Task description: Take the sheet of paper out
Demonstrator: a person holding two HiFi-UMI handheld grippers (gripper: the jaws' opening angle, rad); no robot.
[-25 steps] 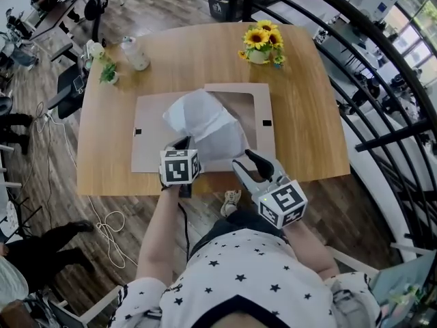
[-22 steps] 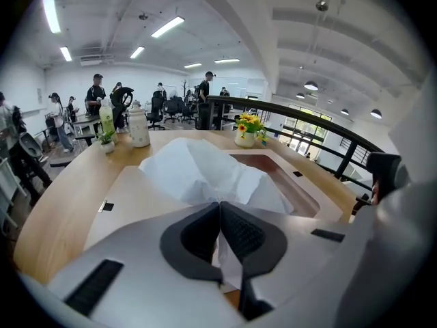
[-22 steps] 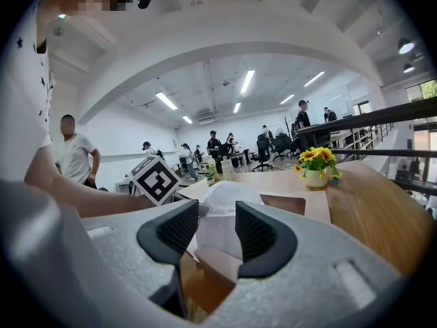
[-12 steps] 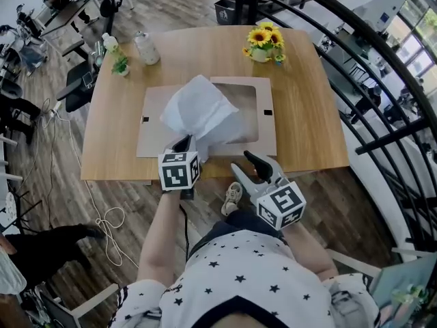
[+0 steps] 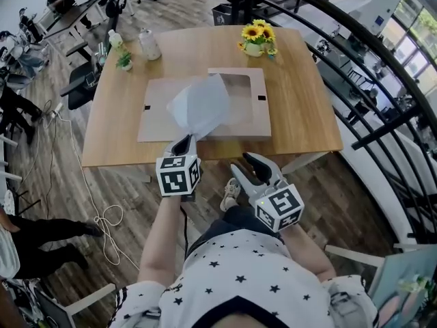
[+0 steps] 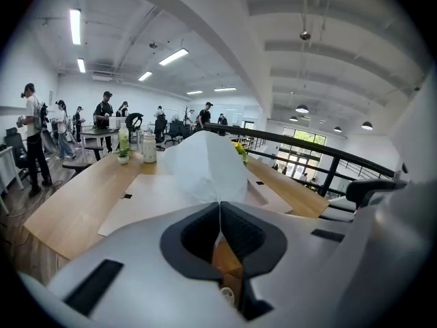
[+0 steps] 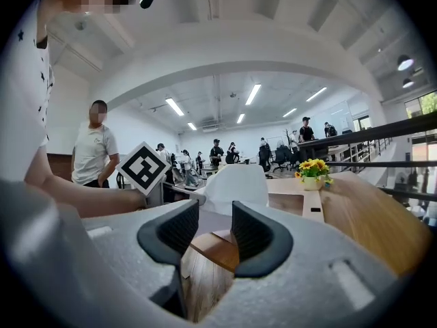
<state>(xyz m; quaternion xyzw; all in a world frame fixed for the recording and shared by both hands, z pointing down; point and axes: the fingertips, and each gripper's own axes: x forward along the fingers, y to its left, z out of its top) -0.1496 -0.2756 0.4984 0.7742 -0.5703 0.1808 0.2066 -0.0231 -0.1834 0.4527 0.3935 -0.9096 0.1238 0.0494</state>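
Observation:
A white sheet of paper [image 5: 200, 105] stands up in a loose hump over a flat brown cardboard folder [image 5: 156, 117] on the wooden table. My left gripper [image 5: 183, 144] is shut on the sheet's near corner, just above the table's front edge. In the left gripper view the paper [image 6: 205, 164] runs straight into the closed jaws of the left gripper [image 6: 220, 209]. My right gripper [image 5: 251, 161] hangs open off the table's front edge, to the right of the left one, with nothing between its fingers. The right gripper view shows the right gripper [image 7: 215, 225] with the sheet [image 7: 239, 185] beyond it.
A pot of sunflowers [image 5: 254, 38] stands at the table's far edge. A small plant [image 5: 123, 60] and a bottle [image 5: 149, 45] stand at the far left corner. A black railing [image 5: 355, 67] curves along the right. People and office chairs are beyond the table.
Both grippers have drawn back toward the person. The sheet has come along with the left gripper, lifting off the cardboard and sliding toward the front edge.

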